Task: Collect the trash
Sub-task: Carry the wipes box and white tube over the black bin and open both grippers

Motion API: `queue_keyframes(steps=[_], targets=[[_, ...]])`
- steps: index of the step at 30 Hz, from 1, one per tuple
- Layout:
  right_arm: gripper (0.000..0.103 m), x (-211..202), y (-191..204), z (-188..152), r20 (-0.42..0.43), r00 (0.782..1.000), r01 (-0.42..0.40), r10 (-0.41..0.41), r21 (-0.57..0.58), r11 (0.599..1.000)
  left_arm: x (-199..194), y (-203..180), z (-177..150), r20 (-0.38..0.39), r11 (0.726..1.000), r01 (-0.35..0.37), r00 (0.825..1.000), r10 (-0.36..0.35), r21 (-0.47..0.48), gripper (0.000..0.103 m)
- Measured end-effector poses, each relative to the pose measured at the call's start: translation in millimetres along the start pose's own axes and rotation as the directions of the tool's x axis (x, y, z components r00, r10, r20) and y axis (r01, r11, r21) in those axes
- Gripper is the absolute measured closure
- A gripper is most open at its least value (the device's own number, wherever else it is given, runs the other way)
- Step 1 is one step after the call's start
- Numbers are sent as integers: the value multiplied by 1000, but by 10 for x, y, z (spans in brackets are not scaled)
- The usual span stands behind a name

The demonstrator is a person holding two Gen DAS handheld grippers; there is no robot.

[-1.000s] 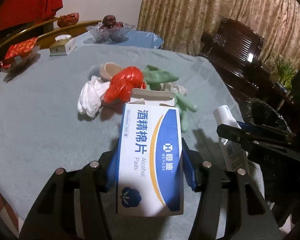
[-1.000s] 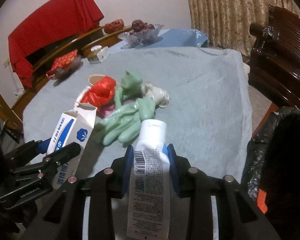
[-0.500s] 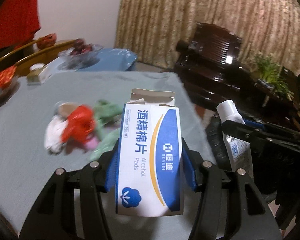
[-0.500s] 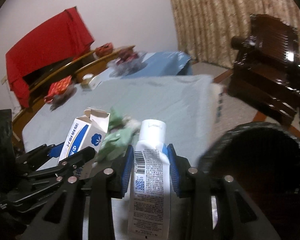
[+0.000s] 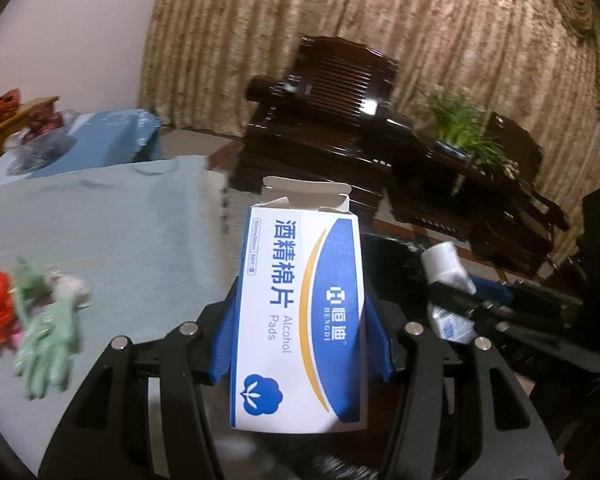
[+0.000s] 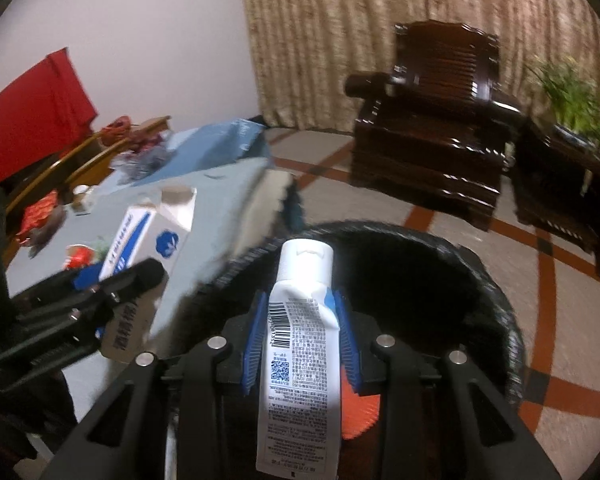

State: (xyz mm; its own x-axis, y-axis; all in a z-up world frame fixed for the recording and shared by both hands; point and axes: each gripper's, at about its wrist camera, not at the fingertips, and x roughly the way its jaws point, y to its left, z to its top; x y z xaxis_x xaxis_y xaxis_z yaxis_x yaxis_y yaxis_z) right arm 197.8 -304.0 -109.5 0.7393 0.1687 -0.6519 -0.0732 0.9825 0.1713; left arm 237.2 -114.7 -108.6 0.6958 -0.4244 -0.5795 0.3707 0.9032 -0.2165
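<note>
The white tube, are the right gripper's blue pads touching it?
Touching. In the right wrist view the white tube sits clamped in the right gripper, both blue pads pressed against its sides above the black bin.

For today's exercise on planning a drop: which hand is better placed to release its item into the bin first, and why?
Right. The right gripper holds the white tube over the black-lined bin; the left gripper and its alcohol pads box sit nearer the table edge.

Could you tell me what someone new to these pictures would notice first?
A blue-and-white cardboard alcohol pads box, clamped in the left gripper. Then a white plastic squeeze tube in the right gripper, above a black-lined trash bin. Green rubber gloves lie on the grey tablecloth.
</note>
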Motion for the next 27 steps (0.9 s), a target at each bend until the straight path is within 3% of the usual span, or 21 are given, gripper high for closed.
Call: queue_keyframes(steps=[10,12,13,16,21,23,27], targets=[[69,297,-394,-199,-69,997,29,-25,54,998,567,-322,-91,-86,996,78,993,-75,34,49],[69,358,-405,-220,-87,996,36,-32,46,998,624,-320,-106,-105,996,88,991,-84,29,47],[67,369,-407,-236,-91,995,40,-36,44,998,634,-302,-109,-112,995,95,989,-92,21,41],[55,376,-393,-265,-90,994,69,-67,28,997,598,-253,-99,-98,995,102,990,-101,3,30],[39,284,-409,-283,-68,993,97,-94,44,994,433,-94,-32,-67,996,91,994,-91,-12,24],[24,208,-394,-265,-43,994,100,-98,51,994,358,-38,6,-54,996,83,995,-84,-13,22],[18,87,-285,-175,2,997,80,-80,52,995,127,130,45,-21,999,51,998,-51,-9,17]])
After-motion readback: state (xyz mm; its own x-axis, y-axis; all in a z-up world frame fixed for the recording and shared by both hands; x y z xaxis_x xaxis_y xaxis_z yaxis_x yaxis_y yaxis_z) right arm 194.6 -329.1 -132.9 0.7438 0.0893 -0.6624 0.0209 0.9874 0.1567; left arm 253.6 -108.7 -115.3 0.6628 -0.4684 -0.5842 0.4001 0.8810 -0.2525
